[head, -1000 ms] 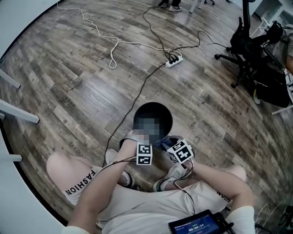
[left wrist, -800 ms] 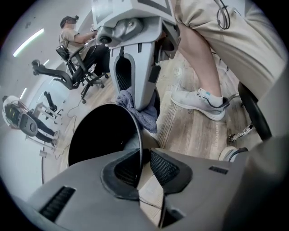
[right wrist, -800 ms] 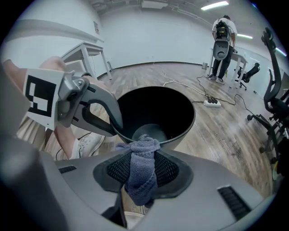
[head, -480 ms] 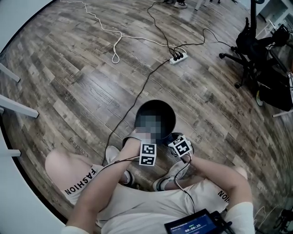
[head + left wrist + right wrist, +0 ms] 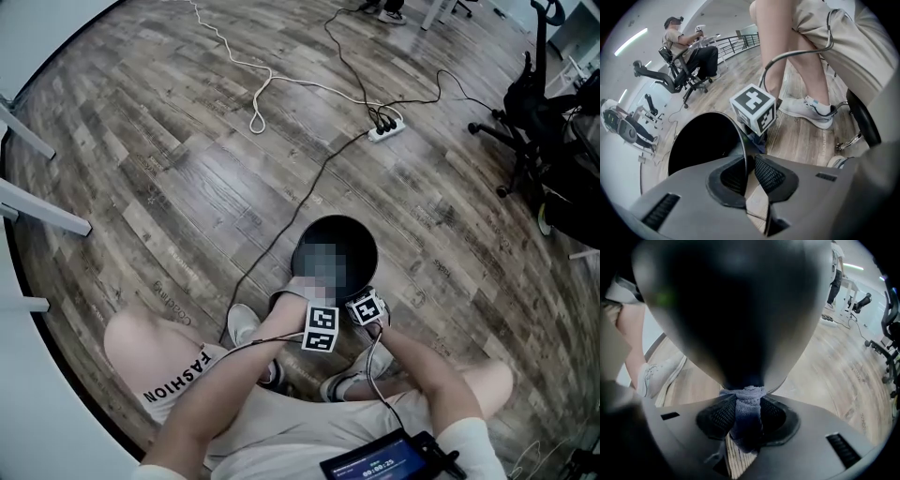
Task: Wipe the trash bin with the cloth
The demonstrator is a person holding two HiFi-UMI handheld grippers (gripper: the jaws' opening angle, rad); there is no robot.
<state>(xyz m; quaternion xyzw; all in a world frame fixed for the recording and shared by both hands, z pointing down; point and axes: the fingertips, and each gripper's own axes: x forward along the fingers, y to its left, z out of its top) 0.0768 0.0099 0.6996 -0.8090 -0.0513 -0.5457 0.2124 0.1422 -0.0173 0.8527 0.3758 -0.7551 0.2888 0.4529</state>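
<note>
A round black trash bin (image 5: 349,242) stands on the wood floor just in front of the person's knees. My left gripper (image 5: 746,161) has just been closing, and the bin's thin rim (image 5: 740,140) is clamped between its jaws at the near edge. My right gripper (image 5: 747,401) is shut on a bunched blue-grey cloth (image 5: 748,414). The cloth presses against the bin's black outer wall (image 5: 736,310), low on the near right side. Both marker cubes show in the head view, the left one (image 5: 322,328) and the right one (image 5: 367,307). The bin's inside is dark.
A black cable (image 5: 309,178) runs from the bin's left side to a power strip (image 5: 386,128), with a white cable (image 5: 258,103) beyond. An office chair (image 5: 548,112) stands at far right, white table legs (image 5: 42,214) at left. The person's shoes (image 5: 244,323) flank the bin.
My right gripper has sunk with the cloth down the bin's near side, its cube now smaller and lower. The left gripper stays at the rim. The head view has shifted slightly.
</note>
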